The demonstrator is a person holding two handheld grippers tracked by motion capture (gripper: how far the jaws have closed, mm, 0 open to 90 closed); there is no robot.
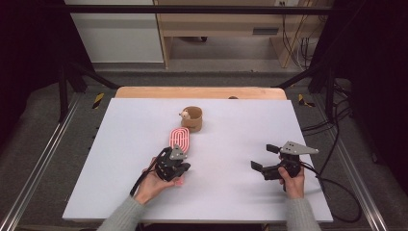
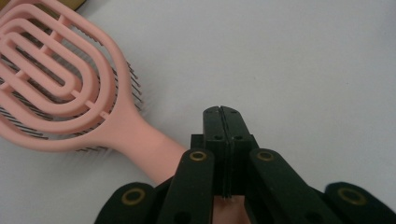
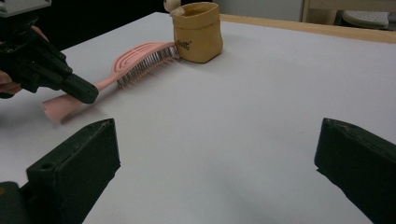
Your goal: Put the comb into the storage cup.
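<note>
A pink vented hairbrush [image 1: 179, 138] lies bristles down on the white table [image 1: 250, 120], its head pointing at a tan fabric pouch [image 1: 193, 119]. My left gripper [image 1: 184, 167] is shut, jaws pressed flat together with nothing between them, and sits right over the brush's handle. In the left gripper view the closed tips [image 2: 220, 110] lie past the handle, and the brush [image 2: 60, 88] fans out to the upper left. My right gripper [image 1: 263, 157] stands open over bare table at the right, empty. In the right gripper view its jaws [image 3: 217, 135] frame the brush [image 3: 140, 58] and the pouch [image 3: 197, 32].
A small pale figure [image 1: 184, 114] peeks from the pouch's rim. A wooden strip [image 1: 202, 92] runs behind the table's far edge. Black cables [image 1: 337, 192] trail off the table's right side, and metal rails flank both sides.
</note>
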